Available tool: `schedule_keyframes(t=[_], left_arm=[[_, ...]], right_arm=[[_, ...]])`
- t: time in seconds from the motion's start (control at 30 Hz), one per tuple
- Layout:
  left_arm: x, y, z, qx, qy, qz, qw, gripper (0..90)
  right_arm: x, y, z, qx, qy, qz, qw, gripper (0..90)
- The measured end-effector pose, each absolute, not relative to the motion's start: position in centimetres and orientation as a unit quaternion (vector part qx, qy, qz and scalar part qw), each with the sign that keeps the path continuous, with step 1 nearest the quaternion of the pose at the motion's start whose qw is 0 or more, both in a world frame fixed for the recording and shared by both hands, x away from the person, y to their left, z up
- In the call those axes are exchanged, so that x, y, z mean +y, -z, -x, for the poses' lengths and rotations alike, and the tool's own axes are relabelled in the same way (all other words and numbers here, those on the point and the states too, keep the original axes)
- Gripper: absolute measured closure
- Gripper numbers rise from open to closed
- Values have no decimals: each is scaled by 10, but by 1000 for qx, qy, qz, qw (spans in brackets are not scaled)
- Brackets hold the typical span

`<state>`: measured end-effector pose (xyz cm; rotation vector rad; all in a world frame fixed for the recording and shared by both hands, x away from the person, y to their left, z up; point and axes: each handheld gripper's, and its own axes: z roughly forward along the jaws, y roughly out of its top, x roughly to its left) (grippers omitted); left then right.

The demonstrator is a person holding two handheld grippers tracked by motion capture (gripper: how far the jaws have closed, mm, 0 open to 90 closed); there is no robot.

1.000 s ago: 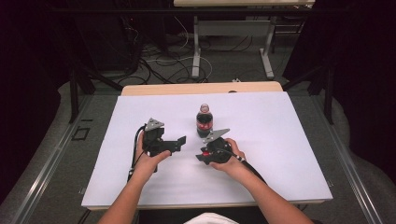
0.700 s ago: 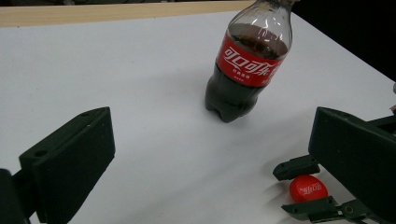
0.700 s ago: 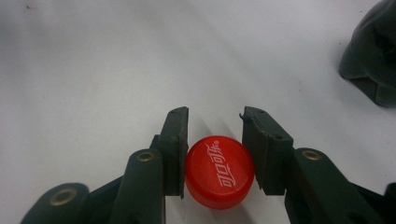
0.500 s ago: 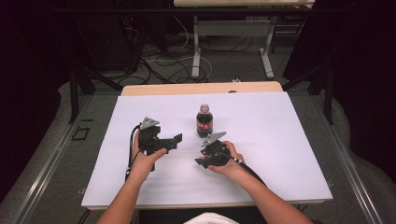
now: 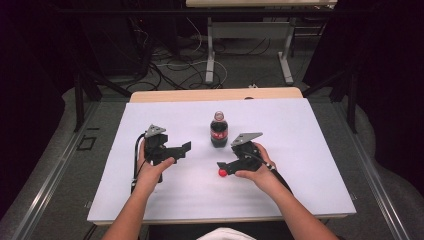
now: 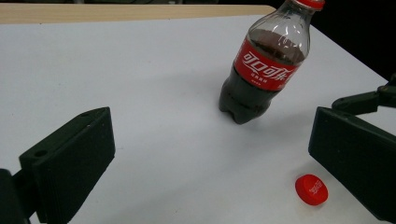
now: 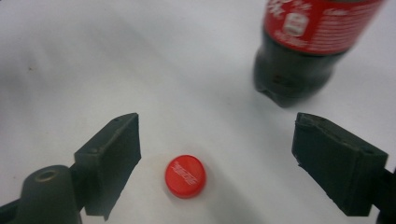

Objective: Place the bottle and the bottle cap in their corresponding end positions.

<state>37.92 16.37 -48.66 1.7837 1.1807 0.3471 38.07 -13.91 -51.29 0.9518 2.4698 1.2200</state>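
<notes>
A cola bottle is standing upright near the middle of the white table, its top looking red in the left gripper view, though whether that is a fitted cap is hard to tell. A loose red cap is lying on the table in front of the bottle, showing now where no cap was visible half a second ago. The right gripper is hovering just over it with jaws spread wide, the cap sitting between them, nearer one jaw. The left gripper is resting left of the bottle, jaws also wide apart, little changed from before.
</notes>
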Motion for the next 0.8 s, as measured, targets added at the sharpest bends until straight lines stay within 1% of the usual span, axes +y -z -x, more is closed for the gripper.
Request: schedule_keyframes(t=[0.07, 0.1, 0.17, 0.37, 0.47, 0.57, 0.6, 0.63, 0.67, 0.8], left_arm=[[166, 486, -378, 482, -146, -729, 463, 9], [165, 487, -378, 486, -152, -722, 467, 9], [168, 485, -377, 485, -149, -727, 463, 9], [177, 485, -375, 492, -153, -728, 452, 9], [182, 487, -375, 499, -160, -720, 455, 9], [186, 488, -377, 505, -165, -713, 458, 9], [189, 486, -377, 503, -159, -718, 454, 9], [189, 487, -377, 504, -166, -712, 459, 9], [191, 486, -377, 505, -160, -716, 455, 9], [196, 486, -378, 511, -164, -709, 457, 9]], right_arm=[[-148, 508, -380, 834, -421, -333, 124, 138], [-154, 504, -379, 838, -412, -336, 124, 123], [-164, 500, -379, 826, -420, -350, 137, 76], [-198, 491, -382, 802, -429, -384, 159, 0], [-214, 492, -385, 796, -418, -397, 185, 0], [-228, 493, -385, 785, -415, -420, 185, 0], [-232, 493, -385, 781, -416, -428, 183, 0], [-236, 493, -385, 779, -416, -430, 187, 0], [-240, 493, -384, 775, -416, -439, 183, 0], [-249, 492, -383, 769, -419, -447, 185, 0]])
